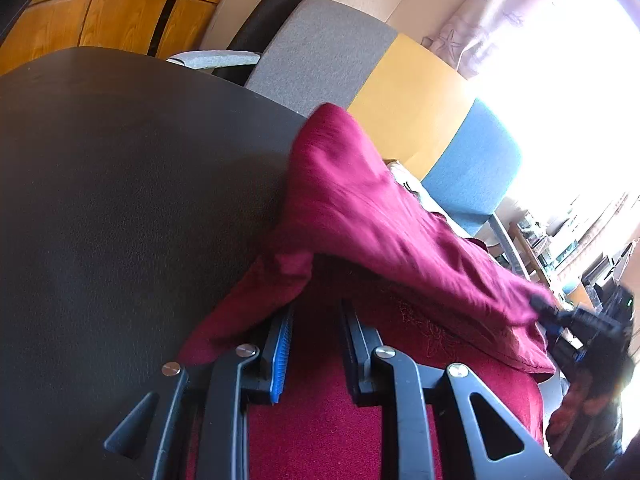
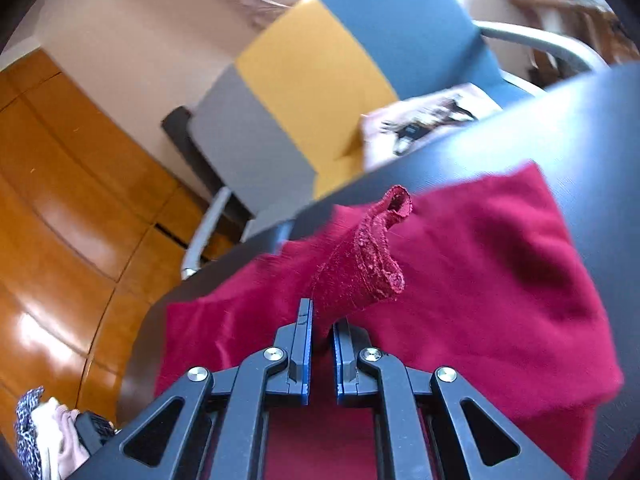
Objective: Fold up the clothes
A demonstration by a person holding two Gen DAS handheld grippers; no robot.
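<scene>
A dark red garment (image 1: 360, 216) lies partly on the black table (image 1: 120, 184) and is lifted into a tent shape. My left gripper (image 1: 316, 320) sits under a raised fold with cloth between its jaws, which stand somewhat apart; the tips are hidden by cloth. My right gripper (image 2: 322, 320) is shut on a bunched edge of the garment (image 2: 372, 256), which sticks up above the jaws. The rest of the garment (image 2: 500, 264) spreads on the table (image 2: 592, 120). The right gripper also shows in the left wrist view (image 1: 548, 312), holding the far corner.
A grey, yellow and blue chair back (image 1: 400, 80) stands behind the table edge; it also shows in the right wrist view (image 2: 320, 56). A pale patterned cloth (image 2: 424, 116) lies on the chair seat. Wooden cabinets (image 2: 60, 200) are at left. More clothes (image 2: 40, 432) lie low left.
</scene>
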